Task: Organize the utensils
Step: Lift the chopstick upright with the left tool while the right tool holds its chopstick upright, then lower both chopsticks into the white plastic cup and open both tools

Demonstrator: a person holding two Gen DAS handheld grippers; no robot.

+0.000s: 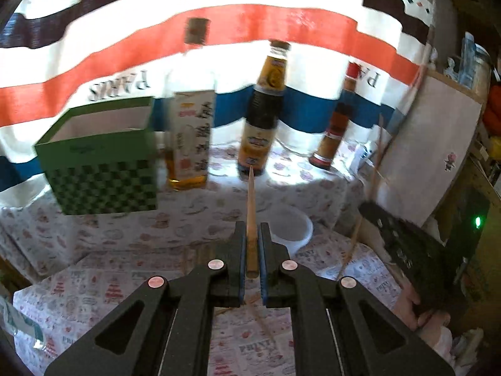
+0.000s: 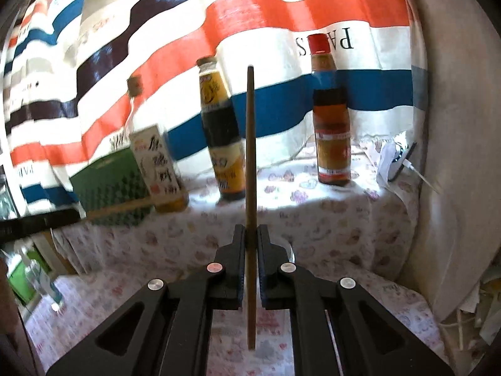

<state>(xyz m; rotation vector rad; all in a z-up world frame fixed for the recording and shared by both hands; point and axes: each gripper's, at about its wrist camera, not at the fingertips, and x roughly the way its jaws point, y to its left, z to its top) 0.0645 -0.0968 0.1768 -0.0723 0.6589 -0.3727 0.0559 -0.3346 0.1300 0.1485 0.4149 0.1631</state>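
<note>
Nearest, the left gripper (image 1: 251,235) is clamping a light wooden chopstick (image 1: 251,206) between its blue-lined pads, the stick pointing forward with its thin tip reaching toward the bottles. The right gripper (image 2: 251,235) is likewise closing tight on a darker chopstick (image 2: 250,163), which is standing upright through the jaws, sticking out above and below them. Below both, a patterned table cover (image 1: 94,282) is showing the word "PRINT" repeated. In the left view a white plastic cup (image 1: 291,225) is sitting just past the fingers, and the other gripper's black body (image 1: 407,250) is showing at the right with another thin stick beside it. Farther back, a green checkered box (image 1: 100,163) is standing open-topped, next to a clear bottle (image 1: 191,138) with a white label of Chinese characters, unreadable in blur. Then a dark sauce bottle (image 1: 261,116) with yellow label, then a red-capped bottle (image 1: 338,125). Behind, a striped cloth (image 1: 219,31) is hanging, printed "PARIS" upside down.
</note>
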